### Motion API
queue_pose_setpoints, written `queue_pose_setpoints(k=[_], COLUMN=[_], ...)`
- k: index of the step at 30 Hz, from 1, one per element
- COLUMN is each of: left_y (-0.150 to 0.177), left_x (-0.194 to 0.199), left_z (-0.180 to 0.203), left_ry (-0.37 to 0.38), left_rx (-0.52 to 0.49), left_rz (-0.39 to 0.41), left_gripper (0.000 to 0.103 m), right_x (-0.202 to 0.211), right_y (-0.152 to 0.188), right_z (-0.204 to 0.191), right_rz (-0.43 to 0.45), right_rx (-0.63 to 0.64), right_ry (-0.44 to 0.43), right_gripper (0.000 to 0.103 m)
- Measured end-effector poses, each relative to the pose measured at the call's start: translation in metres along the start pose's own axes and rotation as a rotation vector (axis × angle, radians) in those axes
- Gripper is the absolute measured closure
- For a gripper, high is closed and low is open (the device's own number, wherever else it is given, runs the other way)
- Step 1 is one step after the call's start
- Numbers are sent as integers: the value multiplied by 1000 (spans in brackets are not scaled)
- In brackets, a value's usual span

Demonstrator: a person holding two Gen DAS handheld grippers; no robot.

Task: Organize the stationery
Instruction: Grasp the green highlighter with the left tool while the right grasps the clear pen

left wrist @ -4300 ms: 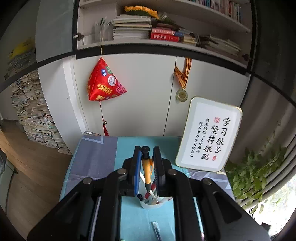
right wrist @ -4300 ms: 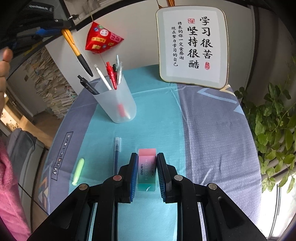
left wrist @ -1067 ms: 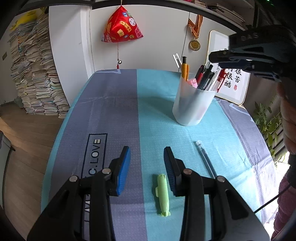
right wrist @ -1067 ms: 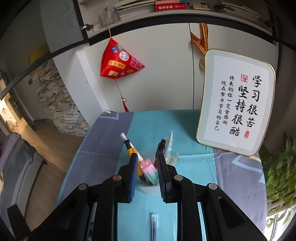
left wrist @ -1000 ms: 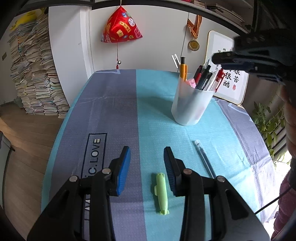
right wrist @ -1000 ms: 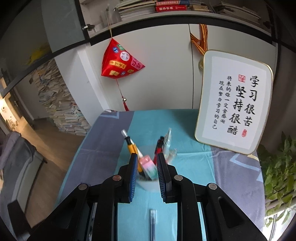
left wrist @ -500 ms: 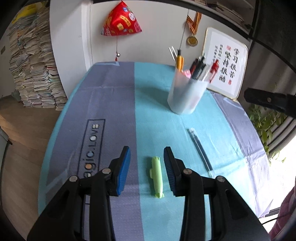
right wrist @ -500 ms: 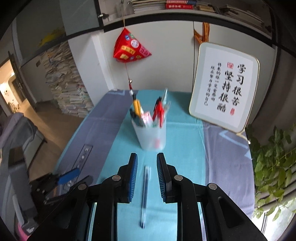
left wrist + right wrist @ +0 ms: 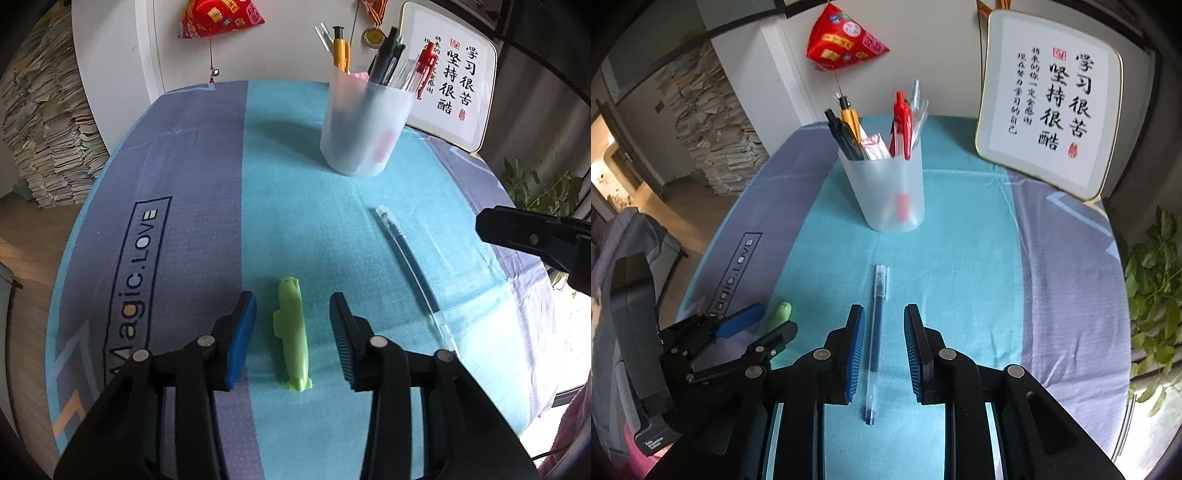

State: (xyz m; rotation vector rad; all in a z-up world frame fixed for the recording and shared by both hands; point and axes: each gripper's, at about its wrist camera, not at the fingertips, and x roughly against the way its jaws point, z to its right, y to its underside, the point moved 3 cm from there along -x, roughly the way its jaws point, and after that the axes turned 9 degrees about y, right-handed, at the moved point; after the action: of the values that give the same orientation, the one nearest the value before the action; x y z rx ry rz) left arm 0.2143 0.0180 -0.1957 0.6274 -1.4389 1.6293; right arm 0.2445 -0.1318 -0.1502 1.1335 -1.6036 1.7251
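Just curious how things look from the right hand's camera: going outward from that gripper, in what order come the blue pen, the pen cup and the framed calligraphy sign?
1. Blue pen: lying between the open fingers of the right gripper.
2. Pen cup: straight ahead, mid-table.
3. Framed calligraphy sign: farthest, back right, standing at the table's far edge.

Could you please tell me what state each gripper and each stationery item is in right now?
left gripper: open, straddling the green pen, not touching.
right gripper: open, straddling the blue gel pen.
green pen: lying flat on the tablecloth.
blue gel pen: lying flat, capped.
pen cup: upright, holding pens and a pink eraser.
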Motion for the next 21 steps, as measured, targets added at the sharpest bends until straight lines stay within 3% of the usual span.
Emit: queue_pose_setpoints(k=[5, 9, 12, 14, 21], left_y=[-2, -4, -4, -5, -13], left_x=[-7, -8, -6, -1, 21], left_z=[-5, -5, -8, -9, -9], left_ry=[-11, -25, -12, -6, 0], left_rx=[10, -9, 7, 8, -4], left_rz=[-16, -17, -15, -1, 65], left_gripper=[73, 88, 91, 91, 91], right_x=[-15, -31, -42, -50, -70], right_y=[-2, -5, -7, -9, -19], right_z=[-2, -4, -6, -8, -19], right_rz=[-29, -64, -84, -92, -125], right_rx=[-1, -2, -1, 2, 28], right_ry=[-7, -11, 4, 14, 40], right_gripper=[81, 81, 77, 68, 66])
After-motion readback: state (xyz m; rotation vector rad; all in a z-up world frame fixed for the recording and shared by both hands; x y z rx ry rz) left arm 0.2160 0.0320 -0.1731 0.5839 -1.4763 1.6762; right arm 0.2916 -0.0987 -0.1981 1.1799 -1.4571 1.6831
